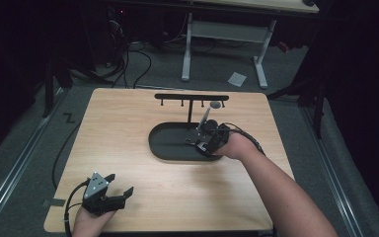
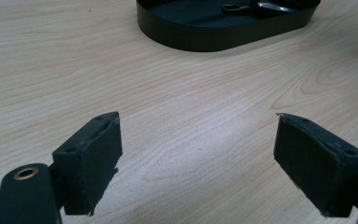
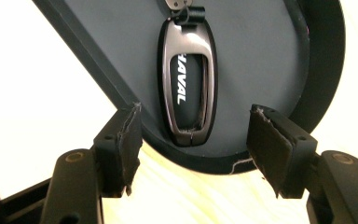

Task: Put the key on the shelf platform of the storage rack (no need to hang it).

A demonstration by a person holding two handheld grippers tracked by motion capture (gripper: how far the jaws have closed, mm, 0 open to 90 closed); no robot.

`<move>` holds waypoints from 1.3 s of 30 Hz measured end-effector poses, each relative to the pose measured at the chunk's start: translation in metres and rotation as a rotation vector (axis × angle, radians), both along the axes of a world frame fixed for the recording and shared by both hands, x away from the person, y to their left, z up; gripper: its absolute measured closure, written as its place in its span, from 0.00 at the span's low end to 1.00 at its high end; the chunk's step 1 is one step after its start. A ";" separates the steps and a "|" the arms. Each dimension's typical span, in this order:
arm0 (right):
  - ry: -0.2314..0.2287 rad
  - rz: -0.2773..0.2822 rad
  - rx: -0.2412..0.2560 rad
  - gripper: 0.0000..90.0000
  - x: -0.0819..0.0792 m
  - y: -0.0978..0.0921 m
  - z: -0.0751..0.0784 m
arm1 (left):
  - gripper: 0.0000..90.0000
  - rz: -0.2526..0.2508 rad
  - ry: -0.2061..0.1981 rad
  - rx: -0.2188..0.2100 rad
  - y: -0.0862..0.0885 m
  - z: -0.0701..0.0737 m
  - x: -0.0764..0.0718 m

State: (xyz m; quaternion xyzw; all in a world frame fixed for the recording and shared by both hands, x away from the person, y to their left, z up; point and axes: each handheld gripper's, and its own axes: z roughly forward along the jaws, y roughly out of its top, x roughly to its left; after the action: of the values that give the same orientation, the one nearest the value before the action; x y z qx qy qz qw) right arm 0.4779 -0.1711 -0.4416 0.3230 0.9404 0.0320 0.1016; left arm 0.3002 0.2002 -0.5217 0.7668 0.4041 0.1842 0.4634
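A wooden bench (image 1: 128, 143) carries a black oval tray (image 1: 165, 145) a little right of centre. Behind the tray, toward the far edge, a black rack (image 1: 191, 97) stands on a single post, its crossbar set with small pegs, and a small grey round piece (image 1: 215, 104) hangs near its right end.

The right tongs (image 1: 201, 140) are held over the right end of the tray, the person's right hand (image 1: 234, 145) wrapped around them and the forearm coming in from the near right. In the right gripper view the tongs (image 3: 193, 135) are released, their two pads wide apart, and between them lies a car key fob (image 3: 188, 81) on the tray floor (image 3: 261, 51). The fob is dark with a metallic frame and white lettering reading HAVAL; a small ring and metal tab sit at its far end. The pads are not touching the fob. The near rim of the tray curves just under the tongs, with pale bench surface below it.

The left tongs (image 1: 120, 190) rest low at the near left corner of the bench, held by the left hand (image 1: 90, 222), well apart from the tray. In the left gripper view these tongs (image 2: 198, 149) are also released, pads spread wide over bare wood grain, with the tray (image 2: 205, 35) farther off and the fob (image 2: 235, 7) just visible inside it.
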 end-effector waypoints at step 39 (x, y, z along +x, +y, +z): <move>-0.412 -0.194 0.399 0.39 -0.142 -0.098 -0.053 | 0.18 -0.002 0.023 0.033 -0.005 -0.005 -0.001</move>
State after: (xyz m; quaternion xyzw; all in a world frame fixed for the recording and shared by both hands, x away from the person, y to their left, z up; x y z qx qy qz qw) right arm 0.3360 -0.2695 -0.4943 0.4116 0.8398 0.2711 0.2276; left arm 0.2992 0.1952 -0.5271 0.7768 0.4057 0.1815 0.4462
